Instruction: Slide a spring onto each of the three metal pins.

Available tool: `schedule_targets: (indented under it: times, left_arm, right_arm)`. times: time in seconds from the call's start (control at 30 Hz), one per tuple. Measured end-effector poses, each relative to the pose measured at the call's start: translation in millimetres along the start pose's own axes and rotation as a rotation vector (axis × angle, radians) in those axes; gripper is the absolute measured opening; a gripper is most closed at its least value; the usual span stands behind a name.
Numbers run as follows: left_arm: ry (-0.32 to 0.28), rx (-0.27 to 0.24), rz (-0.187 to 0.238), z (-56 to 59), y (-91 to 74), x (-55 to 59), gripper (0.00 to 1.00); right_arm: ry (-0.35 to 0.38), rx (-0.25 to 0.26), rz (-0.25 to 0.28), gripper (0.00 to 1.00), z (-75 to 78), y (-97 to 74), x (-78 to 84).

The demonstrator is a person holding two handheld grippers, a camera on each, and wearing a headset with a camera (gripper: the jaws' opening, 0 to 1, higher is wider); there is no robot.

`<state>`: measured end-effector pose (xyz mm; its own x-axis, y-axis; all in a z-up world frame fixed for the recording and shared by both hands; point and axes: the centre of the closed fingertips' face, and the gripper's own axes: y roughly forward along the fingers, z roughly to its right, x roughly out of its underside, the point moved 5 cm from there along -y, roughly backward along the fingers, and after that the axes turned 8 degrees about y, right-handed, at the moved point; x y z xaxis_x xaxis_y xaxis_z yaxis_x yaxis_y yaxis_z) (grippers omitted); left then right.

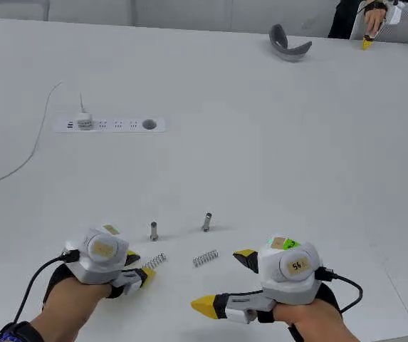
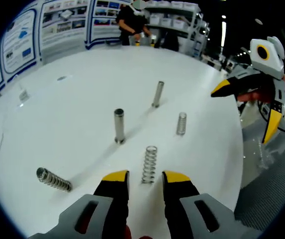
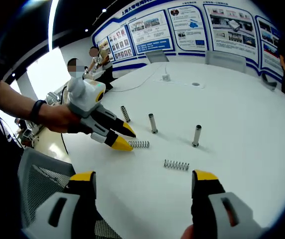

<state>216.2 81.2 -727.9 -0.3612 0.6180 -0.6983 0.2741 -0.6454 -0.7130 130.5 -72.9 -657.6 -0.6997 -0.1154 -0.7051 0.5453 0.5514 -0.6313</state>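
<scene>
The white table (image 1: pixel 275 142) spreads under both grippers. The right gripper (image 3: pixel 143 176) is low over the table's near edge with its jaws spread wide and nothing between them. One spring (image 3: pixel 176 165) lies flat on the table just ahead of it, roughly in line with the gap. The left gripper (image 2: pixel 145 176) has its yellow-tipped jaws drawn to a narrow gap that holds nothing. A second spring (image 2: pixel 150 164) lies lengthwise straight in front, its near end reaching the mouth of the gap without being pinched. In the right gripper view this spring sits right beside the left gripper's tip. A white power strip (image 1: pixel 111 125) lies well beyond, towards the table's far side, with a grey curved band (image 1: pixel 289 43) farther off still. Two metal pins stand upright past the springs: the nearer pin (image 2: pixel 119 126) is a little left of the left gripper's line, and the farther pin (image 2: pixel 157 94) leans slightly. To the left of the left gripper lies a third coil (image 2: pixel 52 179) with a shiny end showing; whether it sits on a pin I cannot tell.
</scene>
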Motion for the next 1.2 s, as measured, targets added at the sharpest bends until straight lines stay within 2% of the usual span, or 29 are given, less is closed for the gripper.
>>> schedule_targets:
  times: [0.1,0.13,0.17,0.2,0.33,0.4,0.47,0.53,0.87,1.2]
  left_arm:
    - [0.022,0.000,-0.017,0.1,2.1,2.8,0.26]
    - [0.060,-0.020,-0.019,-2.7,2.2,2.9,0.25]
    - [0.047,-0.009,-0.030,0.2,2.1,4.7,0.22]
    - [0.056,-0.014,-0.023,-1.1,2.3,3.4,0.21]
    - [0.105,-0.038,-0.037,-5.1,2.6,5.5,0.15]
    - [0.111,-0.044,-0.039,-7.0,2.5,5.3,0.12]
    - [0.104,-0.040,-0.040,-6.8,2.1,4.7,0.11]
    - [0.098,-0.015,-0.037,-4.9,2.2,4.5,0.11]
    - [0.070,-0.032,-0.051,-6.4,-3.5,9.7,0.10]
    - [0.056,-0.039,-0.040,-6.1,-16.6,12.9,0.10]
  right_arm:
    - [0.000,0.001,-0.002,0.80,-0.7,0.5,-0.3]
    - [0.000,0.003,-0.003,0.80,-0.7,0.7,-0.2]
    - [0.001,0.004,-0.003,0.80,-0.6,0.6,-0.2]
    - [0.002,0.005,-0.003,0.80,-0.6,0.4,-0.3]
    - [0.014,0.011,0.003,0.80,0.5,-0.9,-0.4]
    - [0.010,0.015,0.001,0.80,1.4,-1.5,0.2]
    - [0.015,0.016,0.002,0.80,2.4,-2.4,0.6]
    - [0.015,0.018,0.000,0.80,2.8,-2.6,0.9]
    - [0.017,0.017,0.004,0.79,2.0,-2.8,-1.8]
    - [0.018,0.014,0.004,0.79,1.0,-5.3,-1.1]
